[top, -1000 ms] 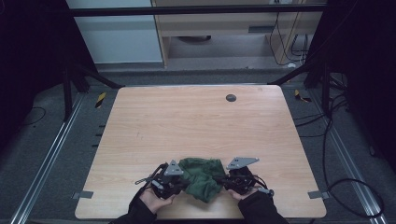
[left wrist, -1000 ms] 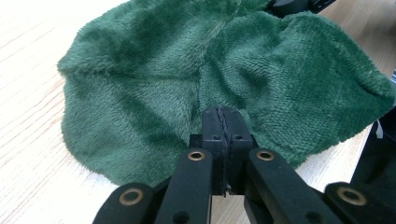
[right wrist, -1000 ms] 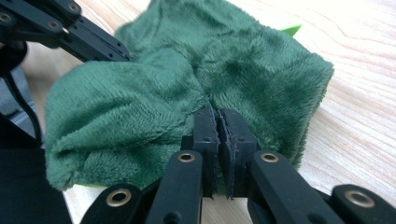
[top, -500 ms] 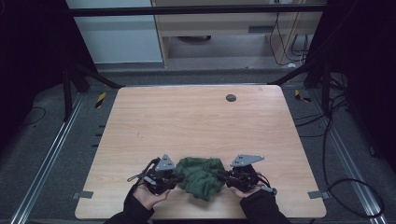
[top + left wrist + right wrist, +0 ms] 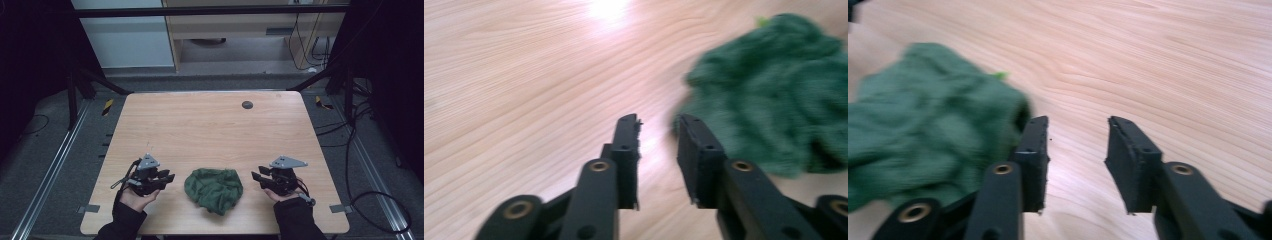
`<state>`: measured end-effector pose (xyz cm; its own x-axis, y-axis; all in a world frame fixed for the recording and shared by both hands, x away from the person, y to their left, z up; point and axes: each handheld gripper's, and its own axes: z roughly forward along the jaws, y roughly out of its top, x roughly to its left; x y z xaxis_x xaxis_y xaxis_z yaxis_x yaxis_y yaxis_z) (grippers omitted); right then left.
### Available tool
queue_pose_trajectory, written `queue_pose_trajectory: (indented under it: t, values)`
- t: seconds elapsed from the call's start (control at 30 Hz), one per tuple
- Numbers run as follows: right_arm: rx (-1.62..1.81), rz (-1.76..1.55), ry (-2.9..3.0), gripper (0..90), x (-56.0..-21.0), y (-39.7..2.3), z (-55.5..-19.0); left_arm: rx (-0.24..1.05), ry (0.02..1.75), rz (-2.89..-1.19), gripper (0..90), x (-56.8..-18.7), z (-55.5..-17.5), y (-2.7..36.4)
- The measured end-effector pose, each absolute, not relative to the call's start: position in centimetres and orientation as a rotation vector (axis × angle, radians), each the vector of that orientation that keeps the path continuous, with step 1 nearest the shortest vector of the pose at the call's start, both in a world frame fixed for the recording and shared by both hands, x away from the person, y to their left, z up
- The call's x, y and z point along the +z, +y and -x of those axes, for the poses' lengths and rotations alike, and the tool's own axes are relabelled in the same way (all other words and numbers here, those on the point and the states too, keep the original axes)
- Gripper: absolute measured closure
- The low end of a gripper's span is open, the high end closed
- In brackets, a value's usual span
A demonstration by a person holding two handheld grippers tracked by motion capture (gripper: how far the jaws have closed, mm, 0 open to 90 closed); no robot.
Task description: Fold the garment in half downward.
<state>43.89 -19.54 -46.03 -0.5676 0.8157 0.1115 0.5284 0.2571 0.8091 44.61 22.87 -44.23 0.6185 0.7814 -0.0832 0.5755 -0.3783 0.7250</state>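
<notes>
Both hand-held grippers have drawn apart from the crumpled green cloth (image 5: 214,189) they were pressed against a second ago, each moving outward along the near edge of the bench (image 5: 210,125). The left hand-held gripper (image 5: 169,178) now sits well to the left of the cloth, cradled from below in the person's left hand (image 5: 136,196), its jaws pointing level toward the cloth. The right hand-held gripper (image 5: 256,177) mirrors it on the other side, carried in the right hand (image 5: 283,192) with the dark sleeve (image 5: 299,220) entering from the bottom edge. Its jaws also point inward. Both pairs of jaws have just been opening and stand released, with only bare wood between them, as the left gripper view (image 5: 658,131) and the right gripper view (image 5: 1078,131) show. The cloth lies bunched in a heap on the bench between the two tools, touching neither, close to the front edge.
</notes>
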Motion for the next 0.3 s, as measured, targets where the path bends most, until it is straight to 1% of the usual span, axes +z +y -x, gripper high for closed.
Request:
queue_pose_trajectory:
  t: [0.1,0.23,0.3]
  values:
    - [1.175,-1.282,2.163,55.7,-46.3,-20.6,-44.1,0.373,1.110,-2.077,56.5,-44.7,-44.9,23.9]
    - [1.137,-1.315,2.119,49.4,-46.5,-21.8,-44.4,0.411,1.182,-2.053,48.4,-45.4,-45.6,25.4]
    - [1.125,-1.334,2.101,47.1,-46.7,-22.3,-44.5,0.429,1.209,-2.042,46.1,-45.6,-45.9,26.0]
